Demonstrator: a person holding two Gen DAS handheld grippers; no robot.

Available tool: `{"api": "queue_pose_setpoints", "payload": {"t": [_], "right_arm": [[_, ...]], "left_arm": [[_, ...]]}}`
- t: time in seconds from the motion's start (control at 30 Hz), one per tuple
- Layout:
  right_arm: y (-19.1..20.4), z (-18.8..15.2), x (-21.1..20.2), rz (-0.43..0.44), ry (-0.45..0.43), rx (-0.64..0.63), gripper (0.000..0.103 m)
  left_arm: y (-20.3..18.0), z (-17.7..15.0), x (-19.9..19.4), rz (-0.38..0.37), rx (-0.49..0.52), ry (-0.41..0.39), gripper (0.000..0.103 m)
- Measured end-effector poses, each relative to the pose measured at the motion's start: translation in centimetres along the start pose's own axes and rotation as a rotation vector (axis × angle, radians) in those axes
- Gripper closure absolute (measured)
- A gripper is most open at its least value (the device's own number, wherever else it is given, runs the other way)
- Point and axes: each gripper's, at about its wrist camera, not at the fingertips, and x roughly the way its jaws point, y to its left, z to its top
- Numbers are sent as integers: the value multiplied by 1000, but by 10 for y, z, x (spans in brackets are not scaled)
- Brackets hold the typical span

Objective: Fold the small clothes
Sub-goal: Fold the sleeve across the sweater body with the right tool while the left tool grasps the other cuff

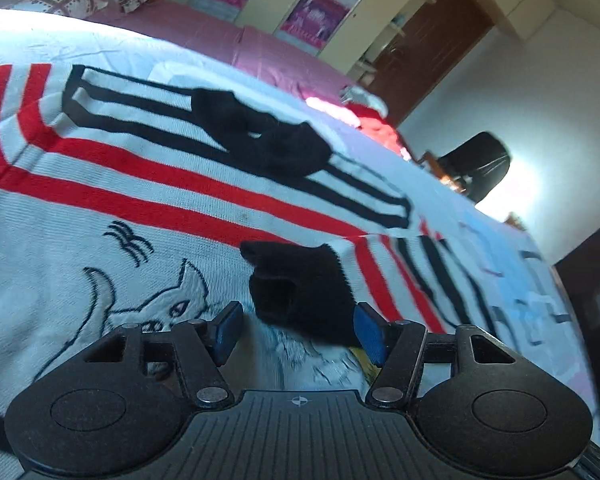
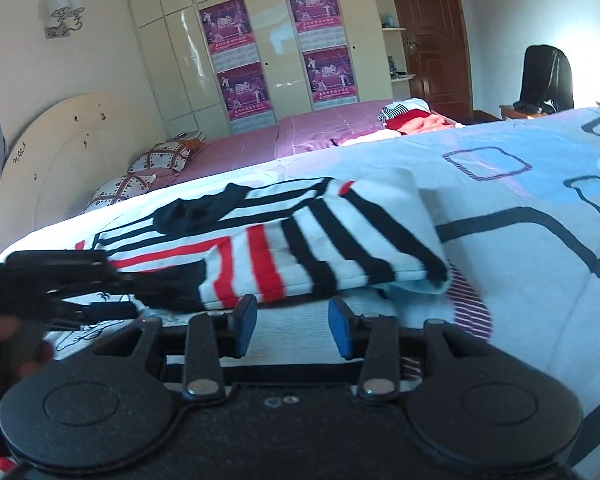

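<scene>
The small knitted sweater (image 1: 148, 184) lies spread on the bed, white with red and black stripes, a black collar (image 1: 260, 140) and an outlined cat (image 1: 156, 300) worked into the front; we judge the fold to be partly under way, since in the right wrist view one sleeve (image 2: 340, 240) already lies doubled across the body. Its black cuff (image 1: 300, 288) sits just in front of our left gripper (image 1: 296, 334), whose blue pads (image 1: 370, 338) stand apart with nothing clamped between them, though the cuff reaches into the gap. Our right gripper (image 2: 292, 328) hovers low at the near edge of the folded sleeve, its fingers likewise spread and empty. The next move, we think, calls for closing on a cuff or hem and carrying it over without dragging the soft, ribbed knit out of line; such a fabric is likely to stretch and slump. Under the sweater lies a pale bedsheet (image 2: 520, 248) printed with dark rounded rectangles, smooth and thin. Beyond it we see a pink mattress cover (image 2: 300, 136), patterned pillows (image 2: 160, 156) and a glossy cream wardrobe (image 2: 276, 40).
</scene>
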Motion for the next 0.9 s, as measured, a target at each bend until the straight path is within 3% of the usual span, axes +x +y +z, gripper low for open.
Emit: {"api": "queue_pose_setpoints", "payload": {"t": [0.03,0.07,0.1,0.17,0.27,0.37,0.47,0.57,0.67,0.87,0.9], "right_arm": [[-4,1,-1,-1,-4,9,63],[-8,1,-2,0,-3,18,63],[-11,1,-2,1,1,22,63],[-17,3,-2,-1,5,20,63],[-24,9,-1,8,-5,33,63],[-26,14,2,29,-19,51,63],[-28,12,9,43,-16,82,63],[-34,10,21,25,16,127,63],[-41,11,26,20,26,165,63],[-43,24,43,-19,-1,136,65],[-44,25,51,-26,10,125,70]], "left_arm": [[-5,1,5,13,15,-9,43],[-11,3,10,20,33,-15,59],[-15,5,16,26,47,-6,98],[-20,11,14,2,30,-39,98],[-30,29,-23,4,94,-190,98],[-25,39,-59,29,135,-289,98],[6,32,-73,116,155,-271,98],[41,20,-64,175,82,-220,98],[62,16,-56,186,25,-204,98],[63,13,-50,187,50,-199,98],[63,11,-52,190,45,-210,98]]}}
